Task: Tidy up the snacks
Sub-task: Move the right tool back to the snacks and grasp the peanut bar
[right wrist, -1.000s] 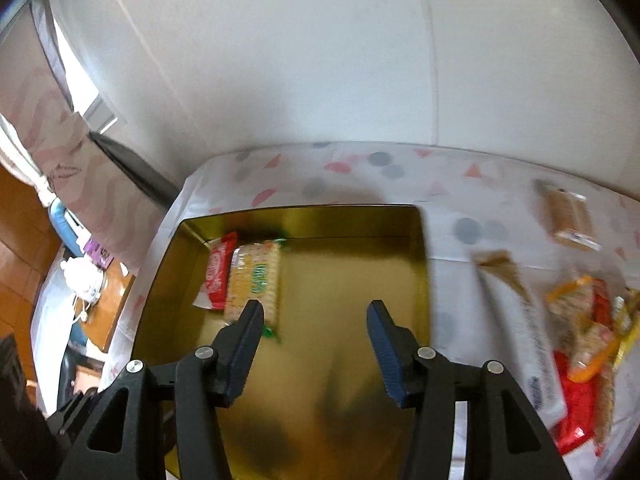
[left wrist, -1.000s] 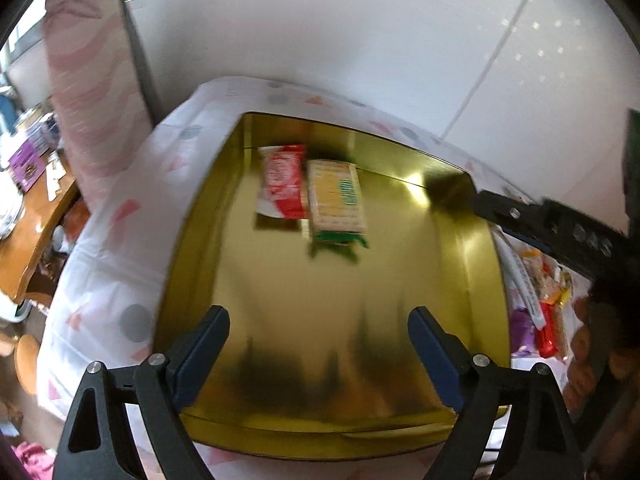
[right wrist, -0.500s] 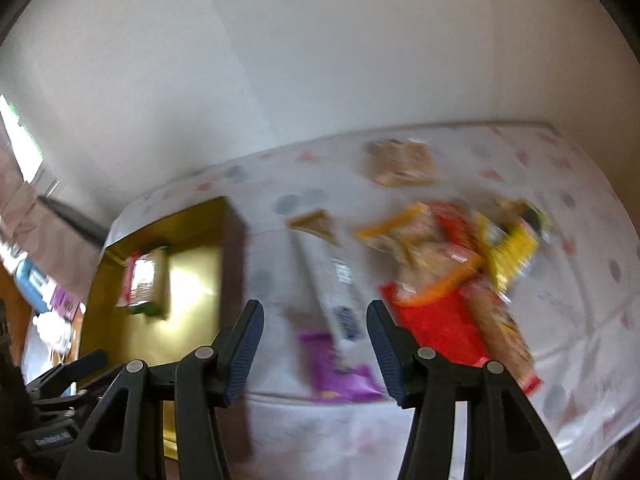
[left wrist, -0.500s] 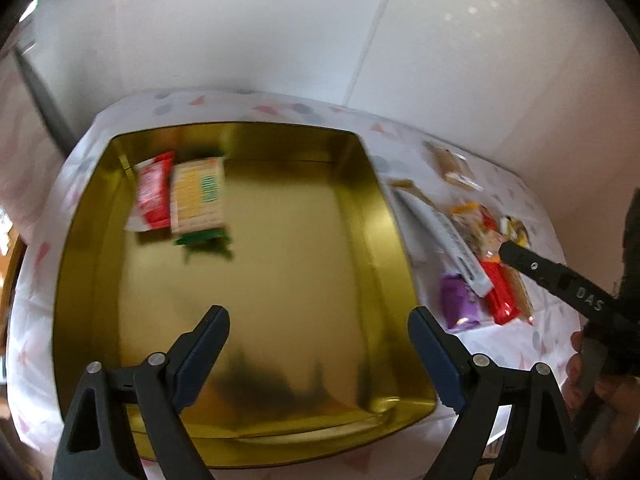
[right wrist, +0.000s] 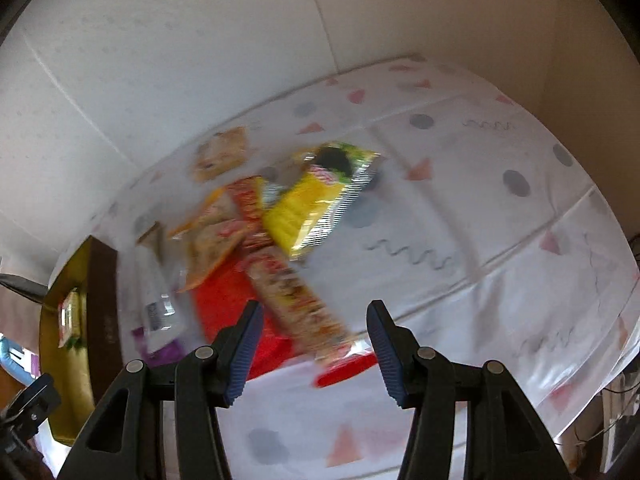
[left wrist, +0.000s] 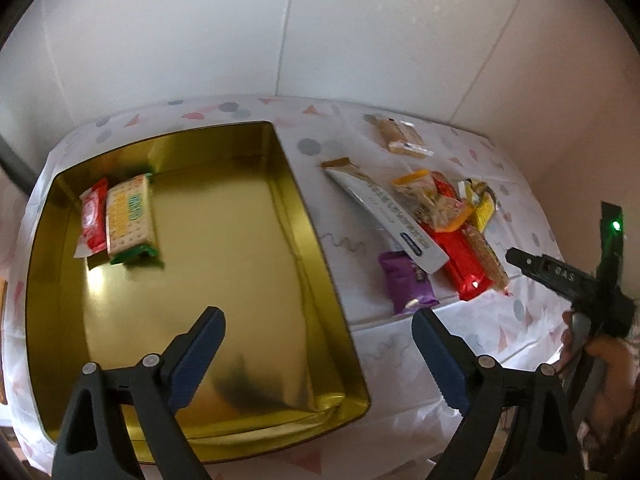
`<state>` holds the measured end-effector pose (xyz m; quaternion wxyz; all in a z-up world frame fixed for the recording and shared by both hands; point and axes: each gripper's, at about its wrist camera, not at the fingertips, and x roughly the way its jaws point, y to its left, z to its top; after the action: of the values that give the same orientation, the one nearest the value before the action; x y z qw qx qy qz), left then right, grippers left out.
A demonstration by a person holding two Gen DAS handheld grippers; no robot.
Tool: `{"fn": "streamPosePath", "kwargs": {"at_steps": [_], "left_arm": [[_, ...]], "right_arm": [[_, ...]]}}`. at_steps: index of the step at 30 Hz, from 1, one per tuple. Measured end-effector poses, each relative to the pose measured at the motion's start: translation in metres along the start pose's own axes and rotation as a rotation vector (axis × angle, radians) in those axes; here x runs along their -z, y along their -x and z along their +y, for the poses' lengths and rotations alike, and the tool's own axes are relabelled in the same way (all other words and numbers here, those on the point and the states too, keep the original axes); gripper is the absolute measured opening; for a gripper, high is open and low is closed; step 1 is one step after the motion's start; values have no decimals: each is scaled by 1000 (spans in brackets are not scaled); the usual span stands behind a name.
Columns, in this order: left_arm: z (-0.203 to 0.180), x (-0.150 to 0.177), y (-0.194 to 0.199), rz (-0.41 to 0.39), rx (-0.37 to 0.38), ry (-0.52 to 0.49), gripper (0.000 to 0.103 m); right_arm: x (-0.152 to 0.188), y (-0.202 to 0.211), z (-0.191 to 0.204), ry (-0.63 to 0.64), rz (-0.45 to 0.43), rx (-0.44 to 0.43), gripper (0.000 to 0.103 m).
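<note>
A gold tin (left wrist: 312,216) lies on the patterned tablecloth; inside, at its far left, a red packet (left wrist: 94,218) and a yellow cracker pack (left wrist: 130,216) lie side by side. My left gripper (left wrist: 318,360) is open and empty above the tin's near right wall. To the tin's right lies a heap of snacks: a white bar (left wrist: 384,216), a purple packet (left wrist: 406,282), a red pack (left wrist: 460,264). My right gripper (right wrist: 312,348) is open and empty, just in front of a long speckled bar (right wrist: 298,300) and a yellow packet (right wrist: 310,208). The right wrist view is blurred.
A tan cracker pack (left wrist: 402,140) lies apart near the wall. The white wall stands close behind the table. The tablecloth (right wrist: 480,208) hangs over the near edge. The right gripper's body (left wrist: 568,280) shows at the right of the left wrist view.
Both views have swung right, from the tin toward the snack heap. My right gripper has moved off the tin to the heap's near edge. Both stay open.
</note>
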<state>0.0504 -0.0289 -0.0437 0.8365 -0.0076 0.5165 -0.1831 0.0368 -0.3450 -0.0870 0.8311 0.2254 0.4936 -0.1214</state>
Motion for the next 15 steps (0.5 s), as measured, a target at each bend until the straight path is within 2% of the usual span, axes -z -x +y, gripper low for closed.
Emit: {"fn": "streamPosePath", "kwargs": {"at_steps": [6, 10, 11, 15], "left_arm": [[-16, -1, -4, 10, -4, -29, 95], [-23, 0, -4, 11, -14, -44, 95], [-25, 0, -4, 10, -20, -47, 95], [-26, 0, -4, 13, -34, -41, 95]], "right_arm": [[-9, -20, 1, 103, 73, -67, 55], [-4, -37, 12, 180, 104, -58, 51], [-2, -40, 14, 190, 106, -54, 44], [3, -41, 11, 166, 76, -68, 44]]}}
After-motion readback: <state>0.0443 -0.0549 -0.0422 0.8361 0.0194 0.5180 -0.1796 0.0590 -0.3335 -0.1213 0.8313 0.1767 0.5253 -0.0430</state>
